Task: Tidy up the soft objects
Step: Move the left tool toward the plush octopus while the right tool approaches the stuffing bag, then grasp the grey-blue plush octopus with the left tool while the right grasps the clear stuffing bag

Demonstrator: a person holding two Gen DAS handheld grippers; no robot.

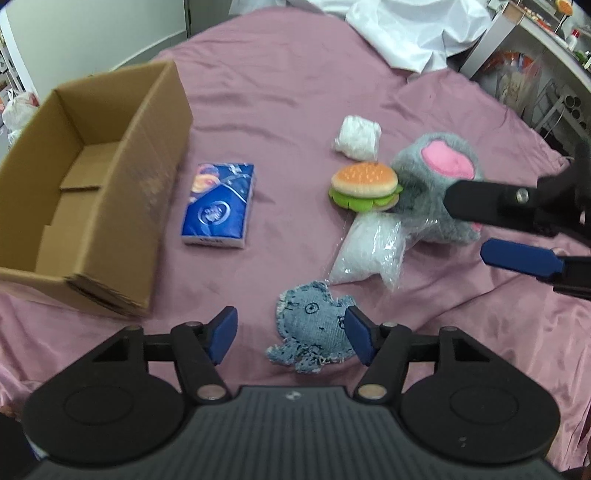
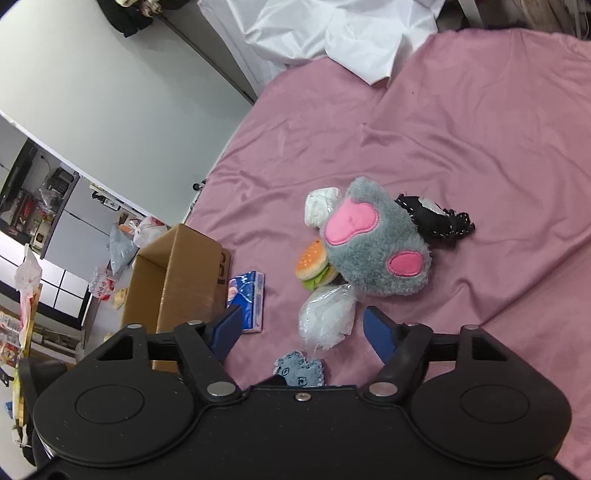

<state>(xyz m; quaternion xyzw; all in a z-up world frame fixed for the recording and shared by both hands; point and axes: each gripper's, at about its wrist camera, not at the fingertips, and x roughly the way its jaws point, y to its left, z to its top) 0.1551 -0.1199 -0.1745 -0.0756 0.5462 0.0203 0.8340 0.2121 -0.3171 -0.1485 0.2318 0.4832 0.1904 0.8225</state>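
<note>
On the pink bedcover [image 1: 280,96] lie several soft things. A denim fish-shaped toy [image 1: 314,328] sits between the blue pads of my left gripper [image 1: 291,334]. The jaws are open: the right pad is at the toy's edge and the left pad is well clear. My right gripper [image 2: 303,325] is open over a clear bag of white filling [image 2: 327,317], not pressing it; in the left wrist view it [image 1: 466,223] reaches in beside the grey and pink plush [image 1: 436,173]. A toy burger [image 1: 364,184] leans on the plush. A blue tissue pack [image 1: 218,205] lies near the open cardboard box [image 1: 155,166].
A white wrapped bundle [image 1: 356,136] lies behind the burger. A black dotted item [image 2: 436,218] sits behind the plush [image 2: 376,243]. A crumpled white sheet [image 1: 417,29] covers the far end. Shelves and clutter stand beyond the bed's right edge, and bags sit on the floor left of the box [image 2: 184,280].
</note>
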